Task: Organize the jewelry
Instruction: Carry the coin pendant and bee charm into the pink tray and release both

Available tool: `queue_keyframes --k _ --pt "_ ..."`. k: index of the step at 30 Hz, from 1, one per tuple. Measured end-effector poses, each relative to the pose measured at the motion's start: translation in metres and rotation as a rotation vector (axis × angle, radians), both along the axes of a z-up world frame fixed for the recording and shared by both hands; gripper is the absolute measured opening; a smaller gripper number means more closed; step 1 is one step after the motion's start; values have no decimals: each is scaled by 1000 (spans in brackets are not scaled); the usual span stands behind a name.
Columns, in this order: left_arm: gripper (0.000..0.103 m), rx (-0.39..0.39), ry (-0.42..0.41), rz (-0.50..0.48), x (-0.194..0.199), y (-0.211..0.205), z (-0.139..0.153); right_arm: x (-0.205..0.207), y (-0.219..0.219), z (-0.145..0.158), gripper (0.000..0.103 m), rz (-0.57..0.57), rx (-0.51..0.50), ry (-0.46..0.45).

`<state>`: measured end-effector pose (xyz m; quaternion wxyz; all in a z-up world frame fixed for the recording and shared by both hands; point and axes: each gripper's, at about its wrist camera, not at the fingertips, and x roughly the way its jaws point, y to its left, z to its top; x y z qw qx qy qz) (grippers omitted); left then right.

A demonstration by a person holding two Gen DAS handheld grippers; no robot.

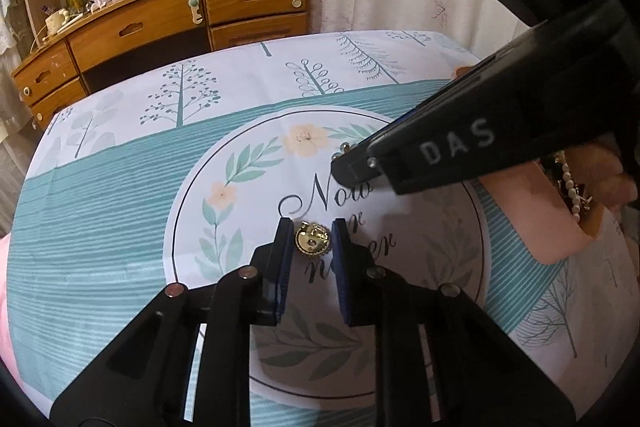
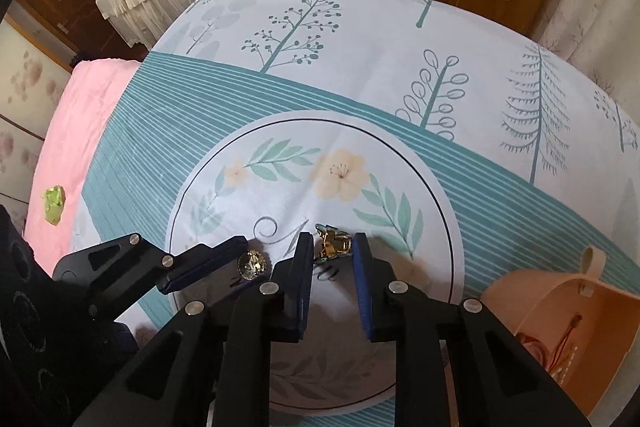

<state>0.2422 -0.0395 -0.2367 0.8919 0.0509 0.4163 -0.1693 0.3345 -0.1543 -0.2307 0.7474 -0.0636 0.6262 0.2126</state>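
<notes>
A round gold brooch (image 1: 312, 240) lies on the printed cloth between the open fingers of my left gripper (image 1: 311, 241); the pads stand close on both sides, apart from it. It also shows in the right wrist view (image 2: 252, 265). A gold and green piece of jewelry (image 2: 331, 244) lies between the open fingertips of my right gripper (image 2: 333, 247). In the left wrist view the right gripper (image 1: 354, 167) reaches in from the right and hides that piece. A peach basket (image 1: 560, 227) at the right holds a pearl string (image 1: 570, 187) and other jewelry.
The basket also shows at the lower right of the right wrist view (image 2: 592, 291). A pink sheet with a small green item (image 2: 54, 205) lies left of the cloth. A wooden dresser (image 1: 160, 39) stands beyond the bed, curtains to its right.
</notes>
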Motion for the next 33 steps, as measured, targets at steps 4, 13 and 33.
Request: queue_keyframes --k 4,13,33 --pt "17 -8 16 18 -5 -2 2 -8 -7 10 19 -5 19 -6" --pt "17 -98 26 74 -32 -20 20 -35 -44 55 20 -38 56 -51" --pt "17 -291 -36 14 -72 -134 85 -149 -233 92 42 -276 135 -101"
